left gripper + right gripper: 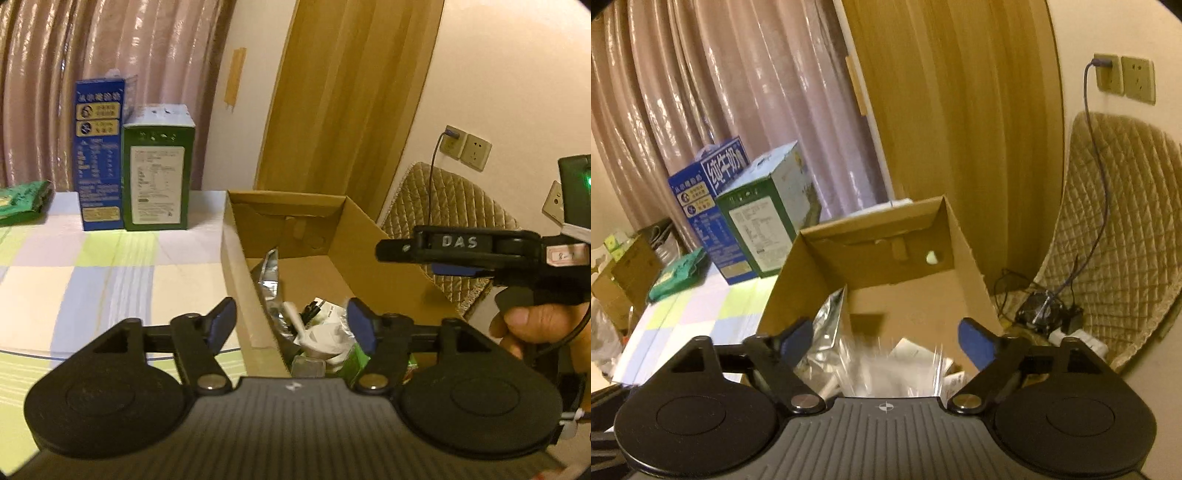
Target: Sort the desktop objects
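An open cardboard box (354,229) stands at the right end of the table and also shows in the right wrist view (956,236). Inside lie a silver foil pouch (269,280), white packets (325,336) and a green carton (354,363). My left gripper (291,325) is open and empty over the box's near left wall. My right gripper (886,341) is open above the box, with a blurred clear plastic wrapper (897,363) below its fingers. The right gripper also shows from the side in the left wrist view (391,251), held by a hand.
A blue milk carton (99,155) and a green carton (159,170) stand at the table's far edge. A green packet (22,201) lies at the far left. The table has a checked cloth (92,266). A quilted chair (1108,221) and cables stand right of the box.
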A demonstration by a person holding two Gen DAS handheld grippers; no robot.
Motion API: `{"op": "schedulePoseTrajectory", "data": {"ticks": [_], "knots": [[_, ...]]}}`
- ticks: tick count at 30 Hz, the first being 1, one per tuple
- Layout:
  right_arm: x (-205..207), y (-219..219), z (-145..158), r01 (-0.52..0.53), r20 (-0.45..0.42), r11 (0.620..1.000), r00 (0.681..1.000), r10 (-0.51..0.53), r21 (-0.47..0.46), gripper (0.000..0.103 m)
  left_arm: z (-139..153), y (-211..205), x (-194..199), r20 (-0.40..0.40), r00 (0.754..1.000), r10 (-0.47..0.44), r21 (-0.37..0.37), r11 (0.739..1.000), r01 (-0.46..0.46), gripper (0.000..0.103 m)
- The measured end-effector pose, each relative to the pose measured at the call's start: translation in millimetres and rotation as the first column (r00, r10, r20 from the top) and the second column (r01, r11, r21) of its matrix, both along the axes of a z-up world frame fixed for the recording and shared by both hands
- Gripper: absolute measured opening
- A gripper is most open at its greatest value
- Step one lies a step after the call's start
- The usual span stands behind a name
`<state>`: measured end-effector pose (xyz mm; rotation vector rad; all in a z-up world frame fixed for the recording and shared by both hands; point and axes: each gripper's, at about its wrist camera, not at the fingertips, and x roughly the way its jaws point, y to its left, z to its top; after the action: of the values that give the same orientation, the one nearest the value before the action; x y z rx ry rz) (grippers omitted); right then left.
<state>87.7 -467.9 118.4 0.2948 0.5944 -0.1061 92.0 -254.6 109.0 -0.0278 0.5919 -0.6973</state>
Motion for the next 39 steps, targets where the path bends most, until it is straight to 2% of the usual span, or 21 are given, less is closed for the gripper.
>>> {"op": "schedulePoseTrajectory", "data": {"ticks": [1, 3, 6, 9, 11, 17, 21, 25, 31, 39], "knots": [[-5, -1, 3, 0.004, 0.006, 1.0, 1.0, -0.004, 0.008, 0.087, 2, 4, -3, 0.004, 1.0, 0.009, -0.002, 1.0, -0.009, 0.07], [-15, -1, 8, 0.017, 0.014, 1.0, 1.0, -0.017, 0.017, 0.088, 8, 12, -10, 0.007, 0.999, 0.034, -0.004, 0.999, -0.034, 0.086], [-37, 1, 19, 0.039, 0.023, 0.999, 0.999, -0.039, 0.009, 0.093, 15, 25, -27, 0.014, 0.997, 0.078, -0.006, 0.997, -0.078, 0.102], [-64, 9, 30, 0.06, 0.025, 0.998, 0.998, -0.059, -0.014, 0.101, 22, 36, -45, 0.013, 0.994, 0.104, 0.002, 0.995, -0.104, 0.102], [-83, 17, 36, 0.06, 0.011, 0.997, 0.998, -0.059, -0.046, 0.101, 26, 42, -57, 0.015, 0.993, 0.116, 0.025, 0.993, -0.116, 0.102], [-140, 49, 41, 0.055, -0.043, 0.986, 0.997, -0.062, -0.155, 0.101, 35, 54, -94, -0.044, 0.993, 0.11, 0.078, 0.991, -0.106, 0.102], [-173, 64, 39, 0.062, -0.066, 0.981, 0.995, -0.075, -0.184, 0.101, 37, 58, -123, -0.024, 0.993, 0.119, 0.135, 0.984, -0.115, 0.102], [-203, 77, 38, 0.073, -0.07, 0.981, 0.994, -0.087, -0.18, 0.101, 38, 66, -143, -0.03, 0.989, 0.147, 0.141, 0.98, -0.142, 0.102], [-228, 95, 43, 0.075, -0.061, 0.98, 0.994, -0.088, -0.185, 0.101, 37, 79, -163, -0.039, 0.985, 0.169, 0.116, 0.98, -0.163, 0.102], [-239, 110, 45, 0.064, -0.049, 0.98, 0.996, -0.074, -0.189, 0.101, 40, 87, -174, -0.024, 0.986, 0.165, 0.125, 0.979, -0.16, 0.102]]}}
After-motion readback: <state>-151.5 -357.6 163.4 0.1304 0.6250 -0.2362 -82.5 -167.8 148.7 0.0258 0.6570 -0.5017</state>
